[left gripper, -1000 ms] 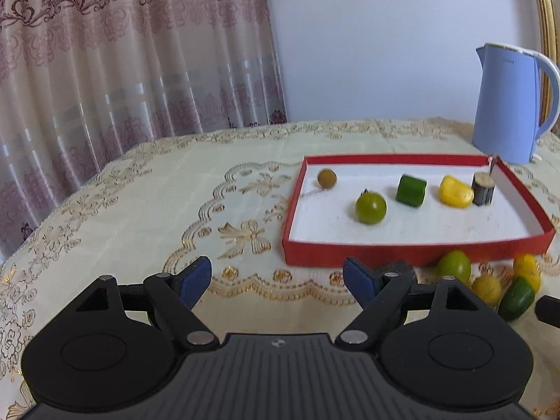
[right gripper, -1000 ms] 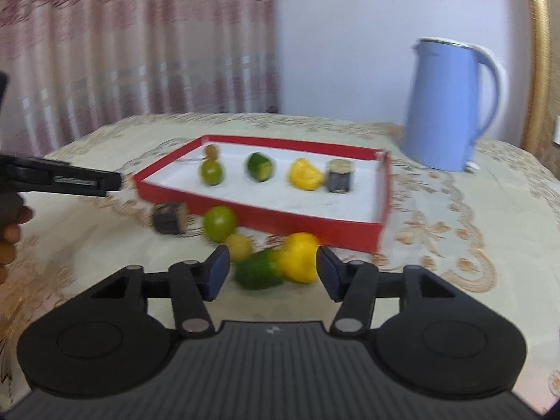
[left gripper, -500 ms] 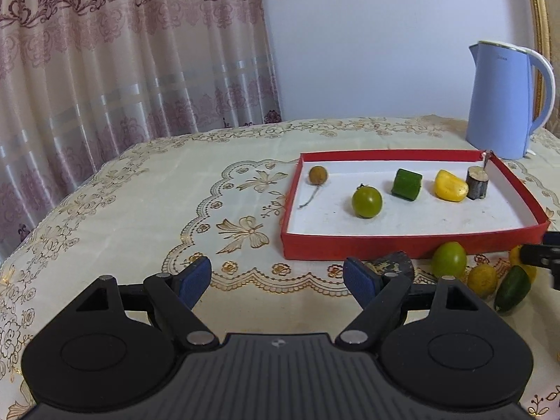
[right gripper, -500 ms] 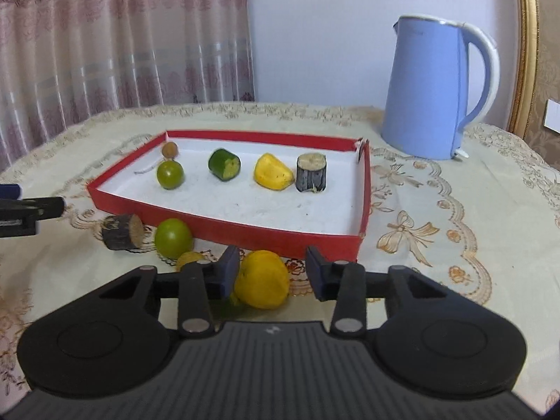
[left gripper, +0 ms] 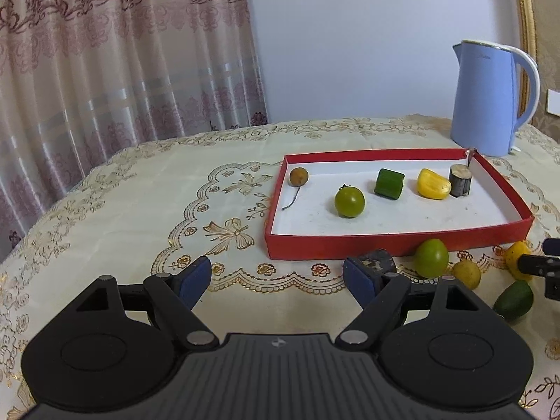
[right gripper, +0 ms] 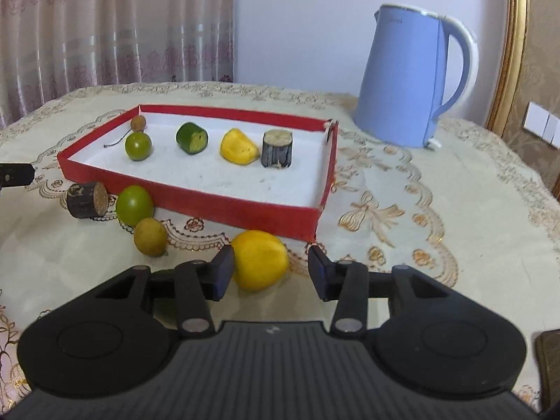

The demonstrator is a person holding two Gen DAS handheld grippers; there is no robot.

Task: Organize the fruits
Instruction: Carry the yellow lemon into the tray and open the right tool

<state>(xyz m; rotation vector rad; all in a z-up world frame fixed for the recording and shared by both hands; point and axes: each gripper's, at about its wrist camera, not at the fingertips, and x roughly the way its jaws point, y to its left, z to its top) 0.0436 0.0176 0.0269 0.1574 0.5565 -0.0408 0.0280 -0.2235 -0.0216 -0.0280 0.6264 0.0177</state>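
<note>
Five pieces sit in the shallow red cardboard tray [right gripper: 196,199]; five lie outside. Left hand-held gripper [left gripper: 276,274] gapes empty; right hand-held gripper [right gripper: 271,273], jaws just reopening, loosely straddles the smooth yellow oval fruit [right gripper: 260,259].

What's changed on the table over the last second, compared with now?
The right claw closed in around the yellow fruit outside the tray, which now sits between its fingers. Its jaws have just reopened a little: one pad touches the fruit, the other stands clear, so it is not gripped. The left claw stayed open and empty. The five pieces in the red tray and the blue kettle kept their places.
</note>
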